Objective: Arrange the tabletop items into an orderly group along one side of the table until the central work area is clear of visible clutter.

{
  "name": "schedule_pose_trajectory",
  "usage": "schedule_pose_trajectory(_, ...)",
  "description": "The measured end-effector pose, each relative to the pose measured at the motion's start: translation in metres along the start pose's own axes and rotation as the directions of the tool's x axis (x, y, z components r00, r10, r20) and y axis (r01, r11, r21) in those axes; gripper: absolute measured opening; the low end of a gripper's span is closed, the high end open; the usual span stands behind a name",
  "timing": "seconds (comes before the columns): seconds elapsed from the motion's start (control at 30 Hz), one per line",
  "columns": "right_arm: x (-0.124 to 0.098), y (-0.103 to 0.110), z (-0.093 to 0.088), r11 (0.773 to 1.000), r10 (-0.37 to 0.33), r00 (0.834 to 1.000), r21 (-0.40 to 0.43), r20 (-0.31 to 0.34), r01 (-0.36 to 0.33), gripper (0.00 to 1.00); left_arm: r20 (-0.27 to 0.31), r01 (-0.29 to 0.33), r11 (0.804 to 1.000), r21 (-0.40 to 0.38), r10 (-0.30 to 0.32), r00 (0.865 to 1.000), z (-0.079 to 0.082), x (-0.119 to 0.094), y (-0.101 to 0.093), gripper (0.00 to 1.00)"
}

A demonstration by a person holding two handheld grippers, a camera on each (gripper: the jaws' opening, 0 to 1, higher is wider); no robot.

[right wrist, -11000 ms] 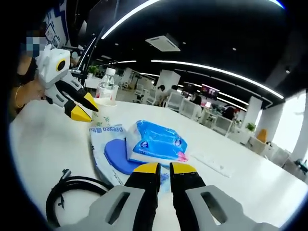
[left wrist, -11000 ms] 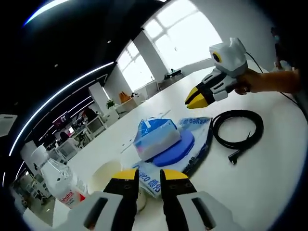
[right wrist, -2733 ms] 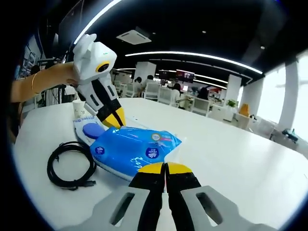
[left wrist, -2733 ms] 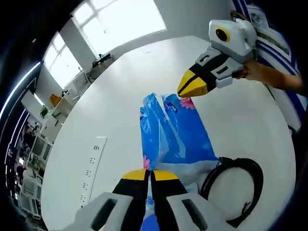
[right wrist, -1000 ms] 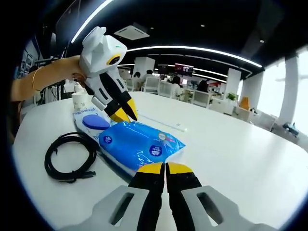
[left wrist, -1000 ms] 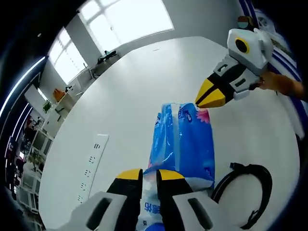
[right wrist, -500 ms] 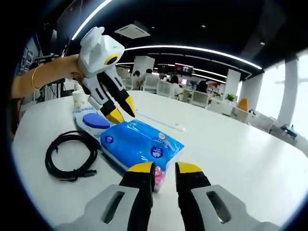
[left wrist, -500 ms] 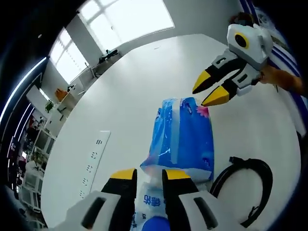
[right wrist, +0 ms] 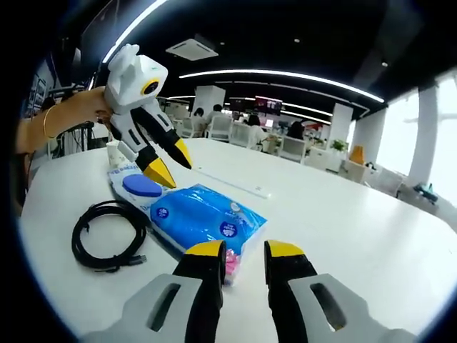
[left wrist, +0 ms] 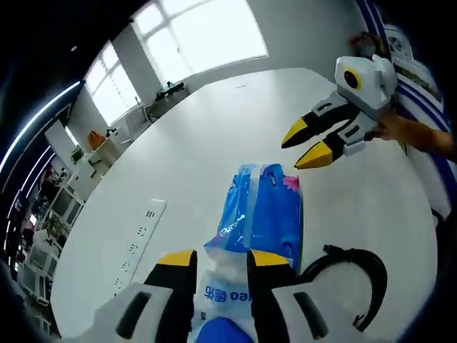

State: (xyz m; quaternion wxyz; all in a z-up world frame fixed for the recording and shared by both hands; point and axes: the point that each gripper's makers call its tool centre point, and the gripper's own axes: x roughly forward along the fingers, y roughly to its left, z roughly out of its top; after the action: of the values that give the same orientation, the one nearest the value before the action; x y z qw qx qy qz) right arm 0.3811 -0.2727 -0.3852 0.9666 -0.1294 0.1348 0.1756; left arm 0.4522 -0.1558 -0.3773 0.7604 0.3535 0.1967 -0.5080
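A blue tissue pack (left wrist: 264,216) (right wrist: 201,214) lies flat on the white table, partly on a printed pouch (right wrist: 127,180) with a blue round disc (right wrist: 142,185). My left gripper (left wrist: 218,257) is open just behind the pack's near end, over the pouch (left wrist: 218,304). My right gripper (right wrist: 238,249) is open at the pack's other end, nothing between its jaws. Each gripper shows in the other's view, hovering open above the pack (left wrist: 308,143) (right wrist: 164,162). A coiled black cable (left wrist: 353,275) (right wrist: 108,233) lies beside the pack.
A white power strip (left wrist: 138,237) (right wrist: 235,183) lies on the table past the pack. A paper cup (right wrist: 113,153) stands behind the pouch. The table edge (left wrist: 61,286) runs along the left; office desks and people fill the background.
Both grippers went from shut on the tissue pack's ends to open. The pack now rests on the table, and both grippers have drawn back a little.
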Motion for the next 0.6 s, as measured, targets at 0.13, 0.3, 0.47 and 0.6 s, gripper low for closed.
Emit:
schedule_pose_trajectory(0.13, 0.0, 0.002, 0.002, 1.0, 0.001, 1.0, -0.003, 0.003, -0.001, 0.21, 0.007, 0.013, 1.0, -0.014, -0.013, 1.0, -0.004, -0.002, -0.006, 0.29)
schedule_pose_trajectory(0.3, 0.001, 0.005, 0.0, 1.0, 0.016, 1.0, 0.002, -0.013, -0.016, 0.23, 0.031, 0.03, 0.999, -0.025, -0.029, 0.999, -0.007, -0.011, -0.013, 0.33)
schedule_pose_trajectory(0.47, 0.001, 0.007, 0.0, 1.0, 0.018, 1.0, 0.012, -0.013, -0.017, 0.24, 0.028, 0.004, 1.0, -0.022, -0.004, 1.0, -0.013, -0.016, -0.012, 0.35)
schedule_pose_trajectory(0.6, 0.0, 0.011, 0.0, 1.0, 0.028, 0.999, 0.006, -0.02, -0.028, 0.25, 0.03, 0.022, 0.999, -0.026, -0.021, 0.999, -0.019, -0.017, -0.017, 0.35)
